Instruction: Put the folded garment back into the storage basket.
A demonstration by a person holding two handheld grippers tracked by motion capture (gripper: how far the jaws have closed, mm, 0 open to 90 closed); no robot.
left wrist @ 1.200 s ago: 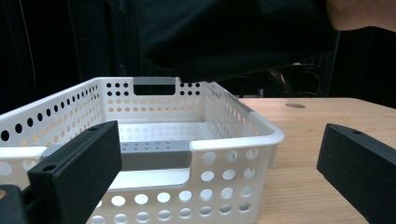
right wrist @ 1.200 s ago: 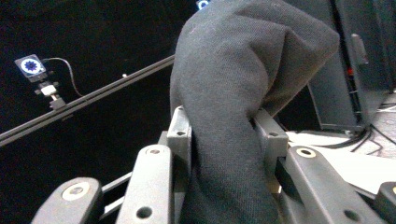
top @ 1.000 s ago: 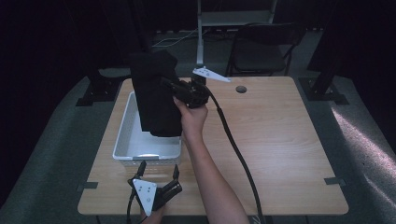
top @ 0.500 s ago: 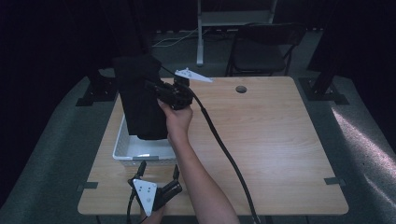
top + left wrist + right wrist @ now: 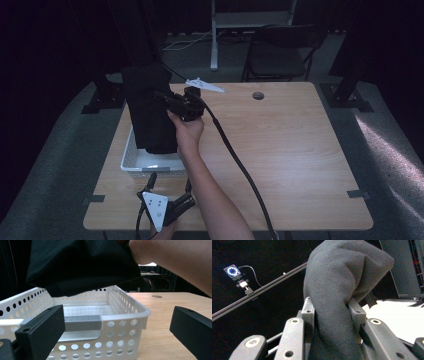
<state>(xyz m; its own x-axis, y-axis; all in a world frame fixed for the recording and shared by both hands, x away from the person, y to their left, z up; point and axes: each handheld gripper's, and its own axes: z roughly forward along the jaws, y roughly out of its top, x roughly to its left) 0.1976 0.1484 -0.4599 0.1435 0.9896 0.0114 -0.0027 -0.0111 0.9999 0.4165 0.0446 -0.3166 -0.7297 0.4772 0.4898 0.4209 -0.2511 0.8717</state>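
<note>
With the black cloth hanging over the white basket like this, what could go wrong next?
1. The right gripper pinches one fold of the black cloth; it may slip out early.
2. The cloth hangs past the white basket at its far end, so part may land outside.
3. The left gripper is open near the basket and could nudge it.

Your right gripper (image 5: 167, 99) holds a black cloth (image 5: 149, 112), which hangs over the far end of the white basket (image 5: 131, 159) at the table's (image 5: 300, 150) left. Your left gripper (image 5: 167, 186) rests near the front edge, jaws apart, pointing at the basket.
</note>
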